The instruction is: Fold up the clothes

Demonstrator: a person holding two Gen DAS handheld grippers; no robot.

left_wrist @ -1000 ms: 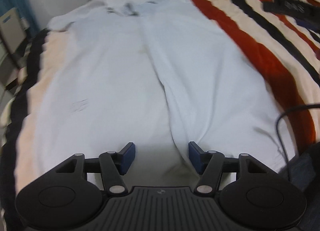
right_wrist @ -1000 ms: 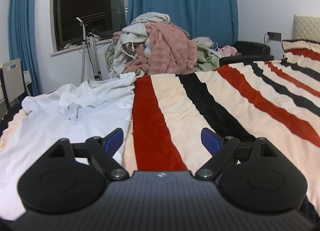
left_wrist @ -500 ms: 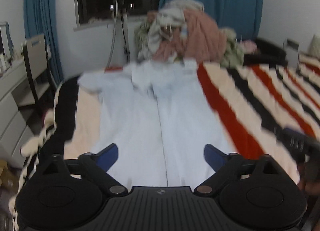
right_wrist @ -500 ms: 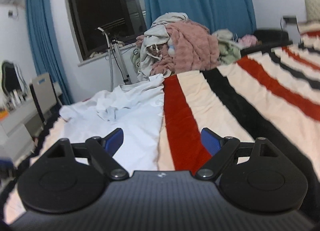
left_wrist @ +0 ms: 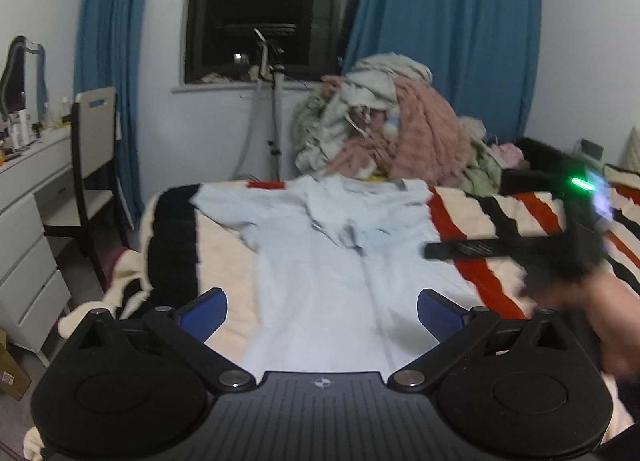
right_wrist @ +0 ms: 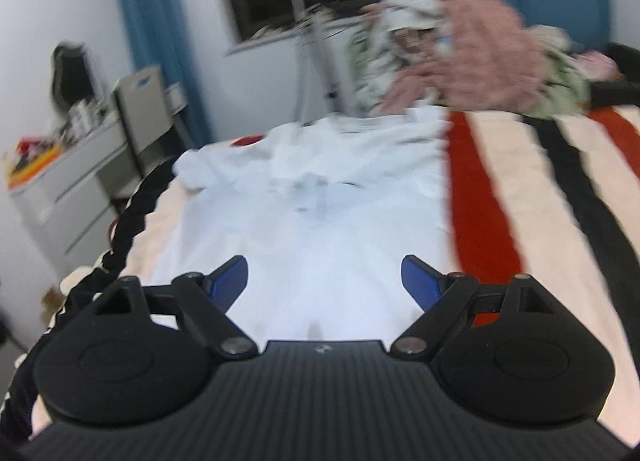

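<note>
Fingers (left_wrist: 200,315) of the left gripper (left_wrist: 322,311) stood wide apart with nothing between them, held above the near end of the pale shirt (left_wrist: 344,261) that lay lengthwise on the striped bed (left_wrist: 176,245). From this view the shirt's upper part near the pile of laundry (left_wrist: 392,129) was bunched, so a fold begun there would likely trap wrinkles. The bed's left edge dropped off close beside the shirt, with a chair (left_wrist: 94,141) and a bench (left_wrist: 32,189) beyond it; a sleeve dragged that way could slide off. On the right, the right gripper (left_wrist: 480,249), blurred, hung over the shirt's right edge, and the two tools could collide if both reached for the same hem.

Fingers (right_wrist: 228,281) in the right wrist view were likewise spread apart and empty, over the shirt (right_wrist: 320,221), which filled the middle of the frame. Heavy blur made the hem hard to place; a grab judged from it might pinch the blanket (right_wrist: 520,221) along with the cloth. Open room lay to the right, across the bare stripes, well apart from the laundry heap (right_wrist: 472,49).
</note>
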